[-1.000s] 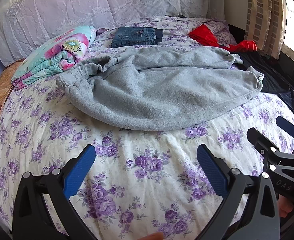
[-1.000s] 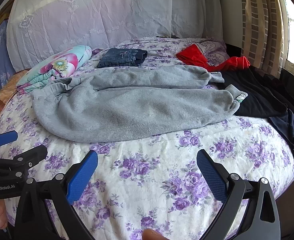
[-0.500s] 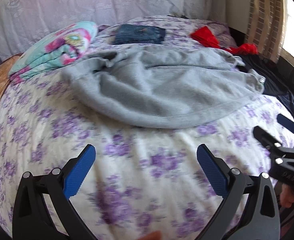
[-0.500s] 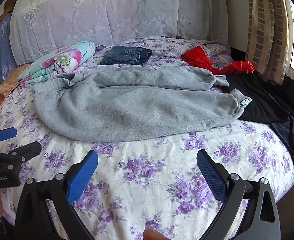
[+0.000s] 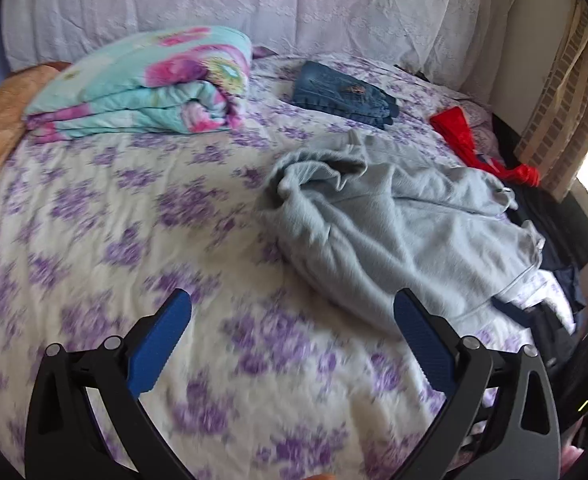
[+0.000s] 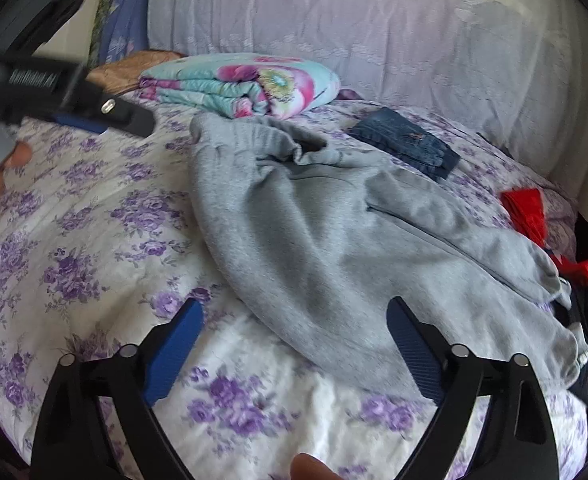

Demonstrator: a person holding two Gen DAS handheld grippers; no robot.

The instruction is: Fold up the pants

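Observation:
Grey sweatpants (image 5: 394, 232) lie rumpled across the purple-flowered bed sheet (image 5: 94, 220), waistband toward the pillows and legs running off to the right. My left gripper (image 5: 292, 308) is open over bare sheet, just left of the pants, with nothing between its fingers. In the right wrist view my right gripper (image 6: 294, 312) hovers over the near edge of the pants (image 6: 334, 232). Its jaws are closing but still wide, and the pads do not press the cloth. One of the left gripper's fingers (image 6: 134, 120) shows at the upper left, with a hand below it.
A folded floral blanket (image 5: 146, 88) and folded jeans (image 5: 342, 92) lie near the white lace pillows (image 5: 254, 8). A red garment (image 5: 462, 136) and dark clothes (image 5: 554, 216) are piled at the bed's right side, by a curtain (image 5: 566, 92).
Both grippers have swung leftward along the bed, so the pants now sit to the right in each view. The right gripper has rolled and its jaws have narrowed a little.

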